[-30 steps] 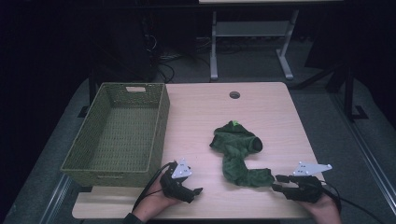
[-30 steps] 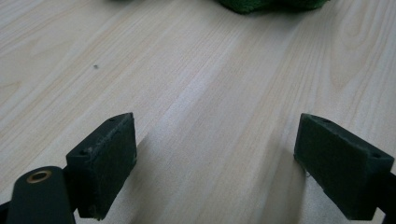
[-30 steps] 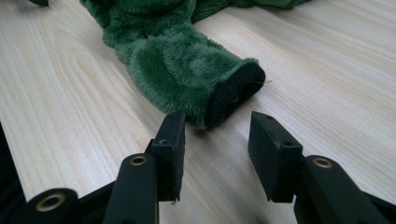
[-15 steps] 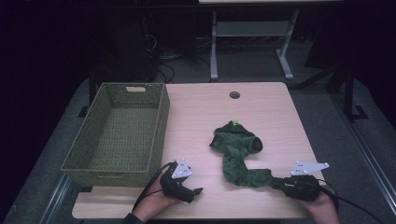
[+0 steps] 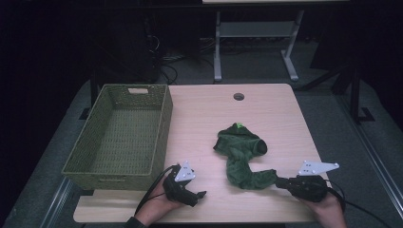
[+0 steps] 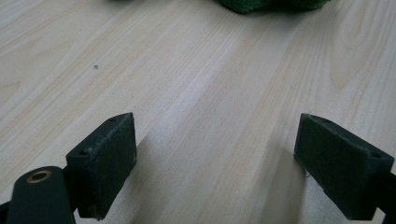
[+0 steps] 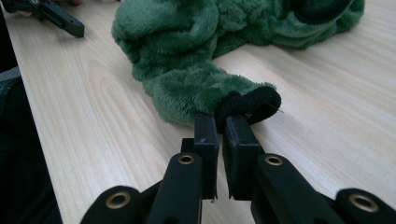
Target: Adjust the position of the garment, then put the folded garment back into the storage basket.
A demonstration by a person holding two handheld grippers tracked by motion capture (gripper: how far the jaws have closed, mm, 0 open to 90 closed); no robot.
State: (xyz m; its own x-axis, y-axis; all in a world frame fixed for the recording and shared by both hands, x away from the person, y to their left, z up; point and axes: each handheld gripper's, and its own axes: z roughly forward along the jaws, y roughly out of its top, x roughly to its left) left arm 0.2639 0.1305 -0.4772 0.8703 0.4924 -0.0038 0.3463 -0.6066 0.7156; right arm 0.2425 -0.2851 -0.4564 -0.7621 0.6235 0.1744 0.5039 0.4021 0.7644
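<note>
A green fuzzy garment (image 5: 240, 152) lies crumpled on the light wooden table (image 5: 275, 118), right of the middle. Its near end has a black cuff (image 7: 252, 105). My right gripper (image 7: 220, 126) lies low at the table's front right (image 5: 278, 181); its jaws have just been closing and now pinch the edge of that cuff between the pads. My left gripper (image 6: 215, 154) rests at the front, left of the garment (image 5: 202, 194), jaws wide open over bare wood with nothing between them.
A green woven basket (image 5: 164, 128) stands empty on the table's left side, just beyond my left hand. A round cable hole (image 5: 238, 97) sits near the far edge. Dark floor and a metal stand (image 5: 252, 42) lie beyond the table.
The right gripper's jaws have drawn together on the garment's black cuff. The left gripper and the garment have kept still.
</note>
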